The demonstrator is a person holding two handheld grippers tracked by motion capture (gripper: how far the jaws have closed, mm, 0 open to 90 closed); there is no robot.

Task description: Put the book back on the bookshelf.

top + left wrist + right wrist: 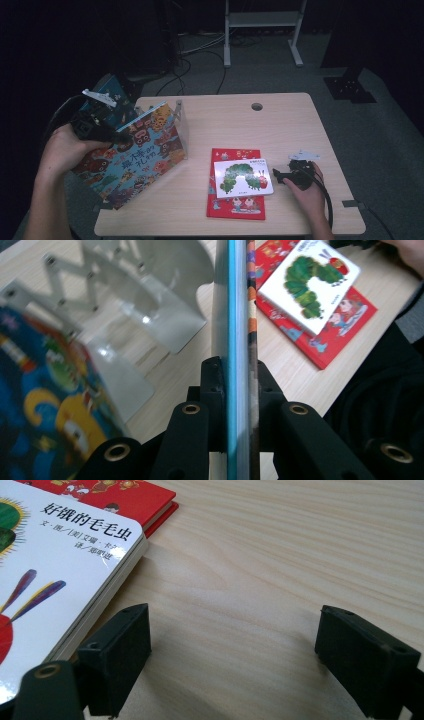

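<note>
The left gripper (238, 385) has its jaws pressed against both faces of a big picture book (239, 315), pinching it at the edge; in the left gripper view the book runs straight up between the jaws, blue on one side, orange and dark on the other. In the high view the left gripper (107, 131) sits at the book's upper left edge, held by the left hand (62, 150). The big book (135, 155) stands tilted at the table's left front corner, its colourful cover facing the camera, its upper right corner near a clear bookstand (181, 125). Another blue book (111, 95) stands behind the gripper, partly hidden.

The right gripper (232, 655) has its jaws spread wide over bare table (280, 570), holding nothing. Its left jaw lies just beside the edge of a white caterpillar book (55, 570), touching or nearly so; I cannot tell which. In the high view the right gripper (281, 175) rests low on the table in the right hand (307, 192), just right of the white book (243, 177).

The white book lies flat on top of a larger red book (235, 206), which lies flat on the table (280, 125) right of centre. The stack is well apart from the bookstand.
</note>
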